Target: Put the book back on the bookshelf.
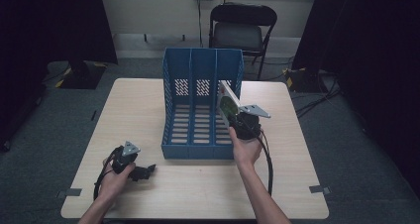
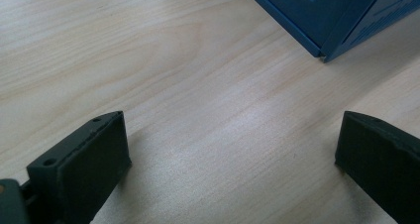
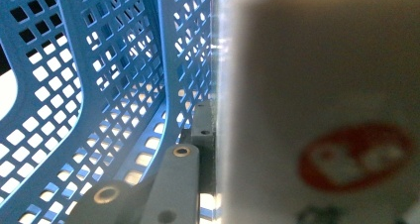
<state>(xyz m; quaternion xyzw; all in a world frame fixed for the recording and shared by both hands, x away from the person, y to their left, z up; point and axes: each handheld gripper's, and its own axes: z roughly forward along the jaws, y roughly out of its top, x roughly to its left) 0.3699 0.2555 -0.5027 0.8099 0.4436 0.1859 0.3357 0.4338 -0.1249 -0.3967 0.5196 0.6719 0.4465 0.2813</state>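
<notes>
- A pale wood table (image 1: 148,105) stands on grey floor, with a folding chair (image 1: 241,28) behind.
- The right gripper (image 1: 236,116) pinches a flat packet (image 1: 227,103) (red logo), tilted into the rightmost slot of the blue file rack (image 1: 190,75).
- The left gripper (image 2: 233,149) rests on the table, jaws spread wide.

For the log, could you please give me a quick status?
Right hand-held gripper shut on flat packet at blue file rack, right slot. Left hand-held gripper open, idle on table.

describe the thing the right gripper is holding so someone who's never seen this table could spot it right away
On the pale wooden table stands a blue file rack with three slots. At its right-hand slot the right gripper holds a thin flat packet, tilted. It is white and green with a red logo, unlike everything around it.
</notes>
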